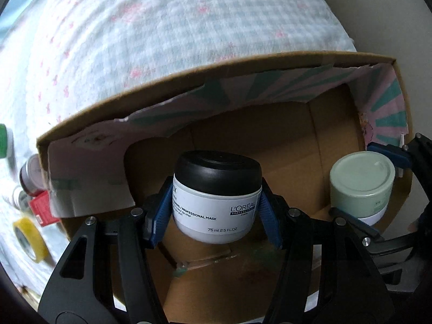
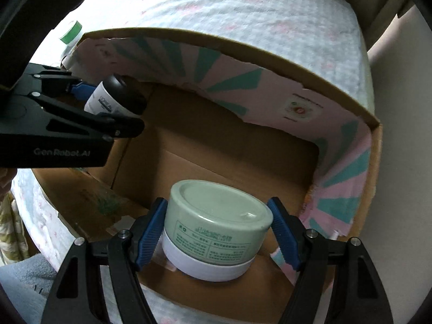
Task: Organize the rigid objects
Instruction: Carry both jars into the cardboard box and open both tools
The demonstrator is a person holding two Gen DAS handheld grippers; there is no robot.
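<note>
Left gripper [image 1: 217,208] clamps a black-lidded L'Oréal mask jar [image 1: 217,199] between its blue pads, inside an open cardboard box [image 1: 189,73] on a checked bedspread [image 1: 135,27]. Right gripper [image 2: 218,232] clamps a pale green cream jar [image 2: 216,218] at the box's 3 o'clock side. A yellow tape roll [image 1: 28,236] lies outside, at 9 o'clock.

Two handheld grippers point downward, side by side.
The left gripper [image 1: 217,202] and right gripper [image 2: 217,232] each have blue pads clamped against a held item.
</note>
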